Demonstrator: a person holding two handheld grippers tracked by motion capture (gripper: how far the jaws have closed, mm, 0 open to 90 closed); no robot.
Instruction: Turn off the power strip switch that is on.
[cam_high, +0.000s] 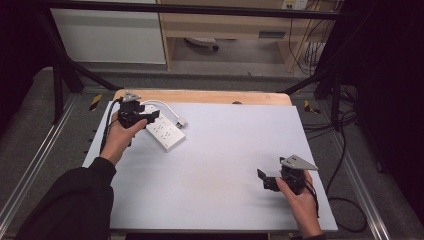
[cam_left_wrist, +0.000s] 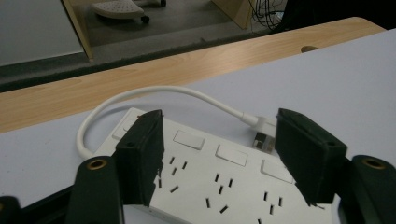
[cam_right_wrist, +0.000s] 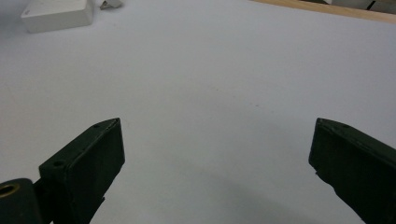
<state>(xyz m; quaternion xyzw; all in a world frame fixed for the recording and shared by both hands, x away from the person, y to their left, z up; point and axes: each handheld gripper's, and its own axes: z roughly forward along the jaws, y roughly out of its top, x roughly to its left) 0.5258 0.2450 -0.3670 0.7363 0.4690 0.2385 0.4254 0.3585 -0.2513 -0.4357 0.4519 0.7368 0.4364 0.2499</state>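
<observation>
You had the left gripper (cam_high: 141, 119) at the upper left of the high view, poised over the flat white plastic power strip (cam_high: 164, 131), which lay on the pale grey table mat (cam_high: 225, 165) near the light wooden table edge (cam_high: 200, 96). In the left gripper view its 2 black jaws stood apart, straddling the strip's width, the pads (cam_left_wrist: 142, 156) at its sides without clearly pressing, so the strip sat between them, not yet pinched. The strip's short white cable (cam_left_wrist: 140, 95) looped round behind it at the top of that frame to its plug (cam_left_wrist: 261, 133). The right gripper (cam_high: 267, 181) waited at the lower right of the high view, jaws spread wide over bare mat, holding nothing.

To grip well, you probably needed to keep both pads level against the long side walls, centred along the strip's length, and squeeze evenly so it did not twist or skate. Keeping the cable loop clear of the pads looked wise
</observation>
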